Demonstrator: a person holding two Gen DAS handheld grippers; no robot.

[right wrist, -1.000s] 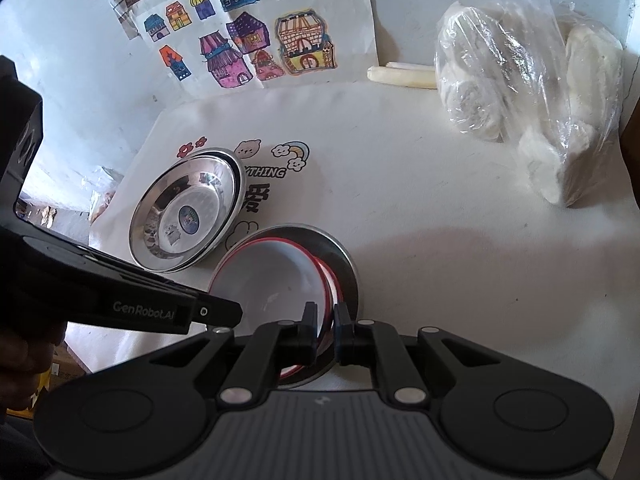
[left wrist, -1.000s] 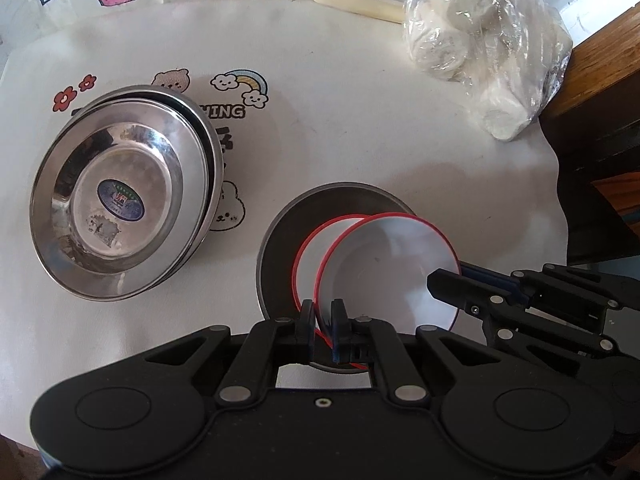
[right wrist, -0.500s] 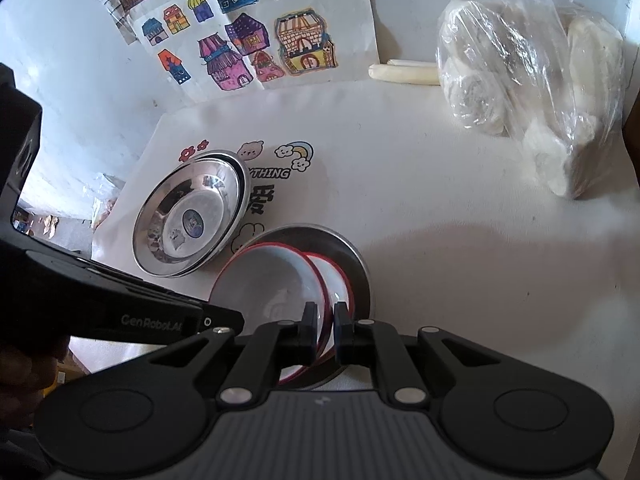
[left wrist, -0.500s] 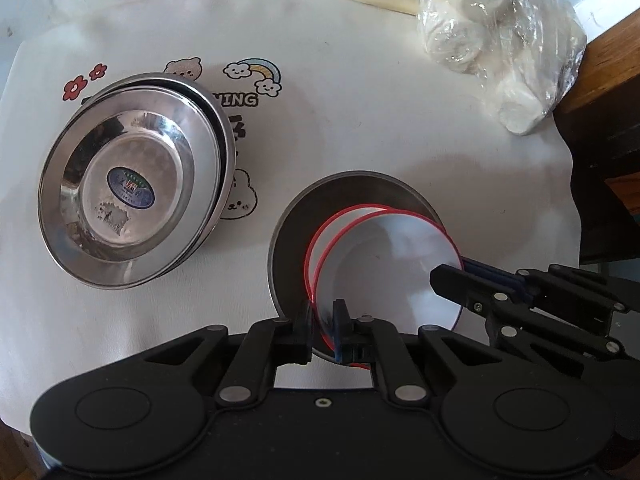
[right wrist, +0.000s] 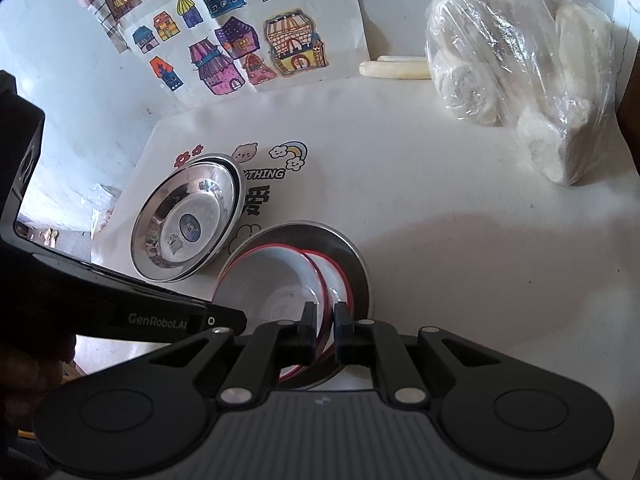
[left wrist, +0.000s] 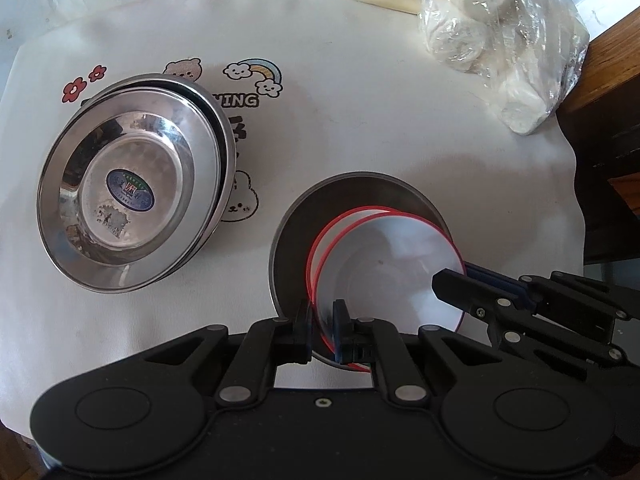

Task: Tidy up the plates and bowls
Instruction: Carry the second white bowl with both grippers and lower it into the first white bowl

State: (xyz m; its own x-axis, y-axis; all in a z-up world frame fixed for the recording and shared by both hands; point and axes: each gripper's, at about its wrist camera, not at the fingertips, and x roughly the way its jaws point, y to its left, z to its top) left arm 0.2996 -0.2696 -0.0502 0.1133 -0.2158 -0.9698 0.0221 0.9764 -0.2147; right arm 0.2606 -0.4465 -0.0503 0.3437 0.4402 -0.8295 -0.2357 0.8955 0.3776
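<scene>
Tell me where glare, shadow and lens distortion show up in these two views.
Left wrist view: glare on the steel plates, a soft shadow across the tablecloth behind the white bowl, and dark rounded fisheye corners. Right wrist view: a broad grey shadow on the cloth right of the bowls, sheen on the plastic bag, and the wall drawings curving with the lens.

White red-rimmed bowls (left wrist: 384, 276), shiny steel plates (left wrist: 132, 196), cartoon-printed white cloth (left wrist: 360, 120).

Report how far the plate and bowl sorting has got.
Done: steel plates nested in one pile on the cloth. In hand: left gripper and right gripper each clamp the rim of the upper red-rimmed bowl, over a second inside the grey plate. Left: seating it, letting go.
</scene>
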